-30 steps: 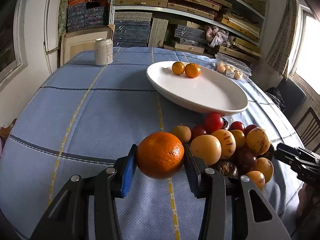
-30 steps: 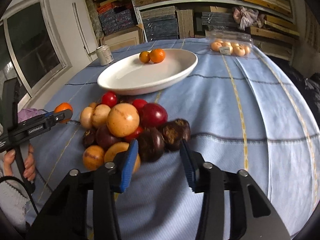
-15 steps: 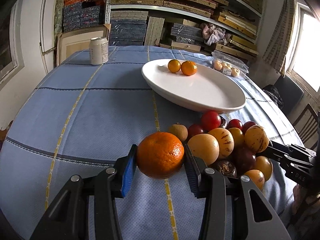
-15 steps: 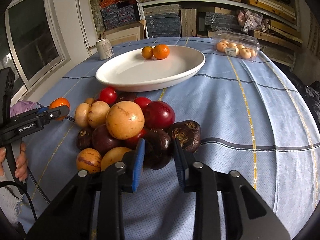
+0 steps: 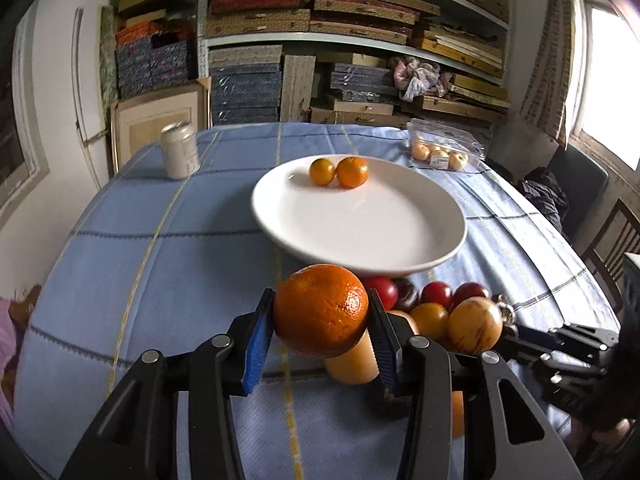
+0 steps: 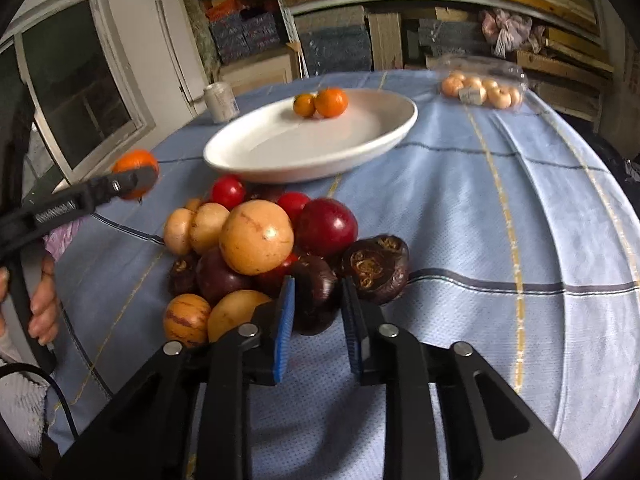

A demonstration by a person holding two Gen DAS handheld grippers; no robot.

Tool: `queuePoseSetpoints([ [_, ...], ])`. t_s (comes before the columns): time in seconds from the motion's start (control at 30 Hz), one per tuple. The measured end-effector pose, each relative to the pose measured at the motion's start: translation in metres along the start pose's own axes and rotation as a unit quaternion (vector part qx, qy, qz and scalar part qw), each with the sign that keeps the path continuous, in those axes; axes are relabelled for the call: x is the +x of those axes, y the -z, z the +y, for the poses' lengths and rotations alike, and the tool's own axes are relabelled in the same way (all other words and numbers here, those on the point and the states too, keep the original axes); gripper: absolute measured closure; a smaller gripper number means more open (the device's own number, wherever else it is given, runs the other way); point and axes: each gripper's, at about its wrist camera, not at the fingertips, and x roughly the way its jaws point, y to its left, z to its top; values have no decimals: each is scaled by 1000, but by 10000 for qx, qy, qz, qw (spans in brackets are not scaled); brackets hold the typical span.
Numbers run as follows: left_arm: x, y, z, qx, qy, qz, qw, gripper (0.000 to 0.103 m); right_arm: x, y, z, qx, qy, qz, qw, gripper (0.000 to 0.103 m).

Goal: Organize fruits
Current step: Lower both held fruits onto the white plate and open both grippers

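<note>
Above the blue tablecloth (image 5: 160, 264), just in front of the white plate (image 5: 452, 236), the left gripper (image 5: 320, 320) holds a big orange (image 5: 320, 310) clenched between its two blue pads. The orange is lifted off the table and hangs over the near edge of the fruit pile (image 6: 256, 248). Two smaller oranges (image 5: 339, 171) already lie together at the far side of the plate, touching each other.

The right gripper (image 6: 318, 308) is low at the near side of the pile. Its pads stand on both sides of a dark purple fruit (image 6: 316, 298), which still sits on the cloth against its neighbours. The pads look very close to the skin, but I cannot tell if they already press it or only frame it.

My judgement is that the step in hand is to carry the big orange to the plate and group it with the other two, while the right side prepares the next pick. The next move for the left gripper calls for going forward over the plate rim, then lowering beside the two oranges before the pads release, so that the round fruit does not roll. For the right one, it needs a firm close and a straight lift, because the brown wrinkled fruit (image 6: 376, 268) and the yellow fruits (image 6: 256, 236) lean nearby and may roll away.
</note>
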Motion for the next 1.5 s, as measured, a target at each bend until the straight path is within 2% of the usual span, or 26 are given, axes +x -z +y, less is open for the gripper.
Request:
queuePoseSetpoints([
  [0.1, 4, -10, -6, -22, 56, -2, 10000, 58, 3, -2, -3, 85, -120, 24, 9999, 76],
  [0.17, 10, -17, -7, -99, 73, 18, 9999, 58, 0, -2, -3, 93, -110, -33, 9999, 81],
  [0.23, 15, -22, -6, -189, 47, 19, 9998, 58, -11, -1, -6, 139, -177, -247, 9994, 82],
  [0.37, 29, -33, 2, -495, 48, 13, 9988, 58, -29, -8, -19, 389, -28, -648, 9971, 82],
  [0.47, 39, -40, 8, -695, 59, -8, 9976, 58, -41, -23, -29, 537, -7, -872, 9947, 82],
  [0.57, 53, -43, 10, -813, 79, 43, 9967, 58, -44, -47, -25, 367, 103, -1081, 9934, 82],
  [0.8, 80, -43, 17, -1000, 89, 159, 9948, 58, 6, -92, 6, -163, 213, -969, 9949, 82],
  [0.9, 84, -45, 13, -732, 39, 206, 9971, 57, 30, -101, 12, -227, 83, -746, 9969, 82],
  [0.97, 85, -45, 0, -279, -175, 136, 9994, 57, 34, -100, 11, -172, 109, -765, 9969, 81],
  [1.07, 83, -42, -11, -34, -87, 46, 9999, 57, 33, -97, 10, -218, 137, -766, 9967, 80],
  [1.3, 73, -34, 15, -480, 174, 134, 9986, 57, 19, -80, 18, -426, -64, -689, 9967, 80],
  [1.5, 64, -21, 24, -510, 66, 234, 9984, 57, 18, -65, 31, -678, 3, -441, 9967, 80],
])
